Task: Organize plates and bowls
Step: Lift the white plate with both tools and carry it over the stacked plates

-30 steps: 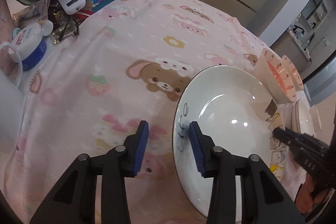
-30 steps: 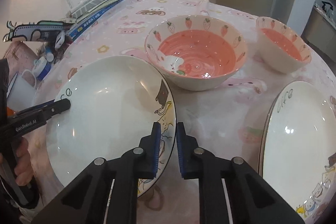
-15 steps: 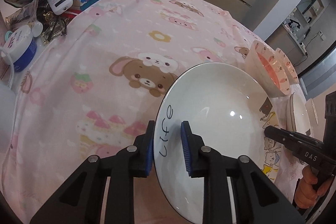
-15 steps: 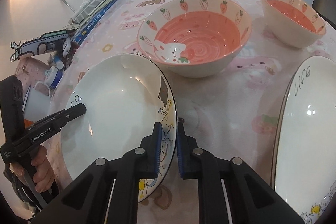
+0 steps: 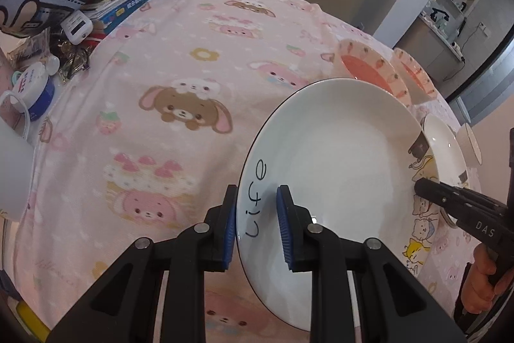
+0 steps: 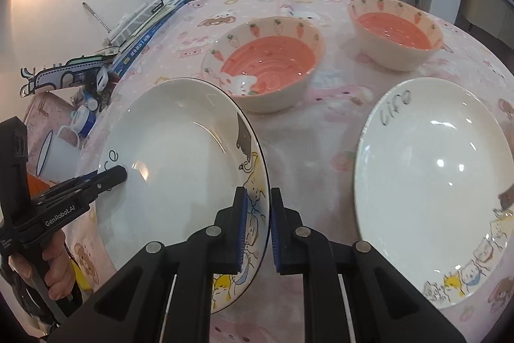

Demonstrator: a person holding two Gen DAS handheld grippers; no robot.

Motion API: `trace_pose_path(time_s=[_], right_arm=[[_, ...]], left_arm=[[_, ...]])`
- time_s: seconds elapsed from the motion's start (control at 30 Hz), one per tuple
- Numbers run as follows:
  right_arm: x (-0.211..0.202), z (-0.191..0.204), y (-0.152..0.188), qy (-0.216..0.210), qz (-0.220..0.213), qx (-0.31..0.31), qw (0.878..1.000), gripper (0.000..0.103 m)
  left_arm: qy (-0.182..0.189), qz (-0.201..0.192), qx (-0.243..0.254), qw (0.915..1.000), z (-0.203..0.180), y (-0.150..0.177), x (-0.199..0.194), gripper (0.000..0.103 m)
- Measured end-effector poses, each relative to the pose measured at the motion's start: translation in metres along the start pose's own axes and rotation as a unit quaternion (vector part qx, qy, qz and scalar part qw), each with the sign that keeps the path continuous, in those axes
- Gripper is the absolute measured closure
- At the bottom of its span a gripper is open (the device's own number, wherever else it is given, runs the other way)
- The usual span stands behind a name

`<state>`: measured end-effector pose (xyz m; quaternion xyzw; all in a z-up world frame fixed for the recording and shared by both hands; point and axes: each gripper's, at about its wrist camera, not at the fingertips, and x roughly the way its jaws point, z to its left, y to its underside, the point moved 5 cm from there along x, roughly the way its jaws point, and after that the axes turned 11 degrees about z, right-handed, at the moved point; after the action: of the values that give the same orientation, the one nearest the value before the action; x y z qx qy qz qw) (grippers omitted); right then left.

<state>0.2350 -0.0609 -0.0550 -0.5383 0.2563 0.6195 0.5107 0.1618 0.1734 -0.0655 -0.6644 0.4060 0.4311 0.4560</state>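
- Two grippers share one load: a white plate (image 6: 180, 156) with "life" lettering and cartoon animals on its rim, pinched at opposite edges and tilted above the pink cartoon tablecloth (image 5: 167, 60).
- At far left in the right wrist view, a stack of books (image 6: 144, 24) and clutter crowd the table's edge.
- Next comes the left gripper (image 5: 255, 227), its blue pads clamped on the rim by the lettering.
- The right gripper (image 6: 256, 227) is clenched on the cartoon-printed rim opposite.
- Beyond the plate sit the large strawberry bowl (image 6: 266, 66) and, further right, the smaller strawberry bowl (image 6: 396, 31), apart from each other.
- Rightmost lies a second white plate (image 6: 430, 182), flat on the cloth; it looks the likely place to stack.
- Done well, both hands would travel together and level, keep the pinch firm, pass clear of the large bowl, and lower the plate centred before letting go.
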Motion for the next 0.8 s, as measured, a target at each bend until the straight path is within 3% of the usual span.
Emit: trace_pose_path(time_s=[0.33, 0.5, 0.63, 0.8], right_arm=[[-0.013, -0.030, 0.045, 0.005, 0.016, 0.017, 1.000, 0.088], [-0.012, -0.040, 0.078, -0.021, 0.039, 0.025, 0.999, 0.088], [-0.012, -0.047, 0.098, -0.018, 0.023, 0.037, 0.999, 0.088], [-0.010, -0.057, 0.114, -0.056, -0.012, 0.072, 0.996, 0.088]], left_arm=[[-0.004, 0.015, 0.040, 0.9991, -0.036, 0.032, -0.003, 0.081], [-0.004, 0.018, 0.056, 0.9983, -0.046, 0.054, -0.004, 0.081], [0.000, 0.006, 0.066, 0.9978, -0.053, 0.068, -0.001, 0.081], [0.028, -0.009, 0.049, 0.9984, -0.051, 0.077, 0.002, 0.081]])
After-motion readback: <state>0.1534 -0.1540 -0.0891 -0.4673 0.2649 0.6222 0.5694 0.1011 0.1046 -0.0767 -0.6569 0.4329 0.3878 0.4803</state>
